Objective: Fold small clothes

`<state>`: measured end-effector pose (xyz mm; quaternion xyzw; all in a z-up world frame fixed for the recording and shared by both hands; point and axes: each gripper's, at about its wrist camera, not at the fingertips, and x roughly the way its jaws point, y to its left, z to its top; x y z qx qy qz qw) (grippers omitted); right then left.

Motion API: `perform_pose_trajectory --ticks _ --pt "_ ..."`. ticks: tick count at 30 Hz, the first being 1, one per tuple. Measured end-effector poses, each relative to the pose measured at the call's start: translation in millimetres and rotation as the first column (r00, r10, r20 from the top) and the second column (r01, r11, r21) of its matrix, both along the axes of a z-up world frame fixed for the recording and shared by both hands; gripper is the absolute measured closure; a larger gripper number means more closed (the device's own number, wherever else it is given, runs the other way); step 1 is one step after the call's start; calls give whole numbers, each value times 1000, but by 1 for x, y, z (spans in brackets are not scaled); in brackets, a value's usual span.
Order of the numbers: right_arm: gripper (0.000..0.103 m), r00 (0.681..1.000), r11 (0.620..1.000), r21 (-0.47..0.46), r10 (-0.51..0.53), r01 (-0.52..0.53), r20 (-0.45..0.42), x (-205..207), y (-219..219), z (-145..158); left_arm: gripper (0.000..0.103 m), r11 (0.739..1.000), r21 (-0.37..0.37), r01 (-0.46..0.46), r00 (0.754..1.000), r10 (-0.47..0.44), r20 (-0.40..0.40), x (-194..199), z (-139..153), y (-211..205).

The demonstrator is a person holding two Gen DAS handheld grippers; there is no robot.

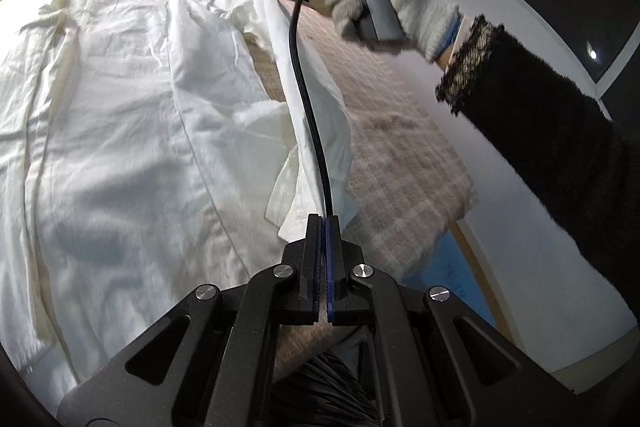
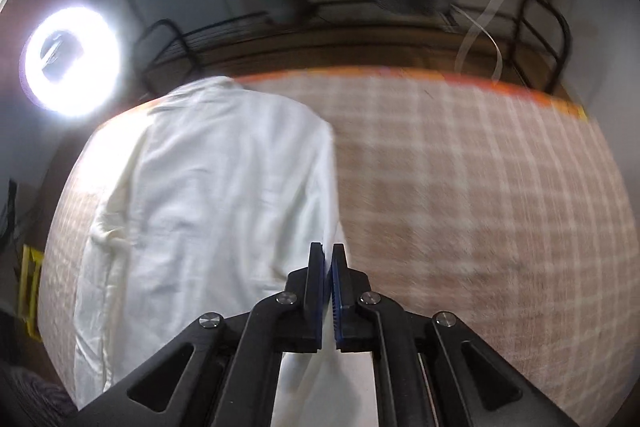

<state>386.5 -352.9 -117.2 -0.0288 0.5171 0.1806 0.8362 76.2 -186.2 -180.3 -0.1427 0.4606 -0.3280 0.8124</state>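
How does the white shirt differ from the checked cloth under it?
The white shirt is plain; the checked cloth has a pale grid. The shirt is creased, with one edge lifted; the cloth lies flat. The shirt covers one side; the cloth reaches far beyond it. Both are fabric.

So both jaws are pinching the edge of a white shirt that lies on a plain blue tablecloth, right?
Not quite: the cloth under the white shirt is a beige checked tablecloth, not plain blue, as the right wrist view shows. The rest holds: the left gripper and the right gripper each pinch the shirt's edge.
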Motion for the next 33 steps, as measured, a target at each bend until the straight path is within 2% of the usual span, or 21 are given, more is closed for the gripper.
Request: perform_pose_trajectory --ticks 4,9,12,14,15,17,19,21,23,26,30,33 --pt "102 995 994 -46 98 -96 22 -1 50 2 103 999 -38 -31 998 29 -50 -2 -8 10" --pt "102 984 979 -101 177 -176 1 10 104 -30 103 995 -66 -68 991 60 -118 1 -27 21" --pt "102 976 973 -76 215 -217 -34 13 121 -52 103 995 -52 -87 984 78 -163 3 -41 28" --pt "97 975 973 -71 215 -219 -56 12 125 -60 103 994 -42 -98 980 89 -176 4 -45 34" --pt "91 975 975 -59 211 -215 -61 12 124 -60 103 994 -32 -102 980 95 -175 4 -45 36" --pt "77 979 980 11 200 -200 -46 7 111 -44 103 996 -17 -93 982 89 -165 4 -41 40" --pt "75 983 982 55 183 -181 -25 0 98 -26 96 996 -4 -85 985 84 -152 3 -38 41" --pt "73 989 981 127 151 -148 -9 -13 72 -3 83 996 -7 -87 985 85 -149 3 -36 45" --pt "73 992 970 210 122 -121 9 -39 39 20 80 995 -9 -95 985 92 -149 4 -34 52" --pt "68 996 952 296 84 -84 15 -90 -12 34 80 993 -29 -115 982 110 -154 3 -31 66" --pt "65 997 935 353 62 -42 -46 -170 -65 14 80 991 -46 -122 983 114 -147 8 -20 78" --pt "64 994 925 380 59 -21 -90 -215 -80 -13 80 994 -53 -91 986 82 -148 17 -16 75"
